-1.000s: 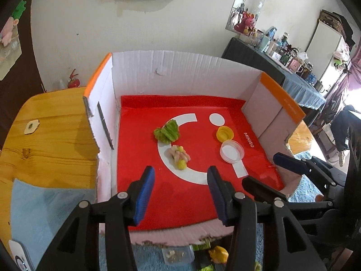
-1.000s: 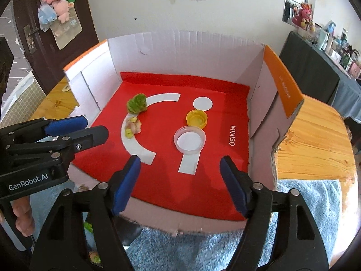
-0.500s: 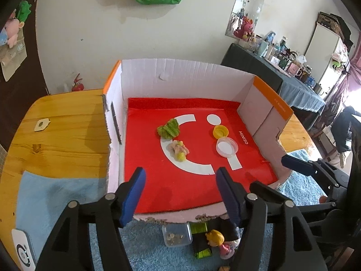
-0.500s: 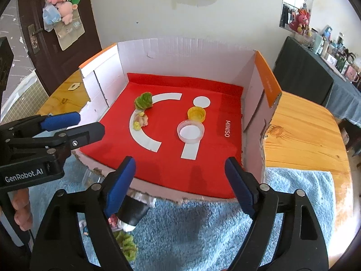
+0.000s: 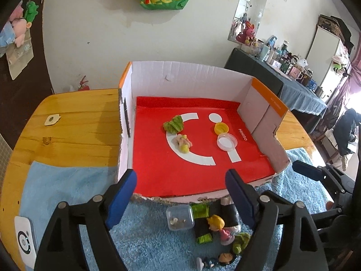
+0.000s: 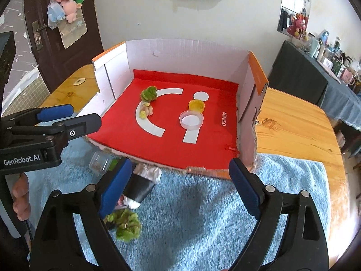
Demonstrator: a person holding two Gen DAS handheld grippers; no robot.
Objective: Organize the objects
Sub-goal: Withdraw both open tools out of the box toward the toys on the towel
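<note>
A cardboard box point(image 5: 189, 76) point(image 6: 180, 54) with a red floor holds a green fuzzy toy point(image 5: 173, 124) point(image 6: 149, 93), a small pink-and-yellow figure point(image 5: 183, 143) point(image 6: 146, 110), a yellow cap point(image 5: 221, 127) point(image 6: 196, 105) and a clear round lid point(image 5: 226, 141) point(image 6: 191, 120). In front of the box, on a blue towel point(image 5: 146, 237) point(image 6: 203, 214), lie a clear cup point(image 5: 180, 216), a blonde figurine point(image 5: 217, 224), a black roll point(image 6: 141, 186) and another green toy point(image 6: 126, 224). My left gripper point(image 5: 180, 194) and right gripper point(image 6: 180, 184) hover over the box's front edge, jaws opening with nothing between them.
The wooden table point(image 5: 74, 122) point(image 6: 293, 126) carries the box and towel. A white device point(image 5: 23, 241) lies at the towel's left corner. A small beige tag point(image 5: 52, 119) sits on the wood. A person's fingers point(image 6: 20, 198) hold the left gripper.
Both grippers have drawn back from the box and risen a little, and their jaws have spread wider. The toys on the towel in front of the box have come into view.
</note>
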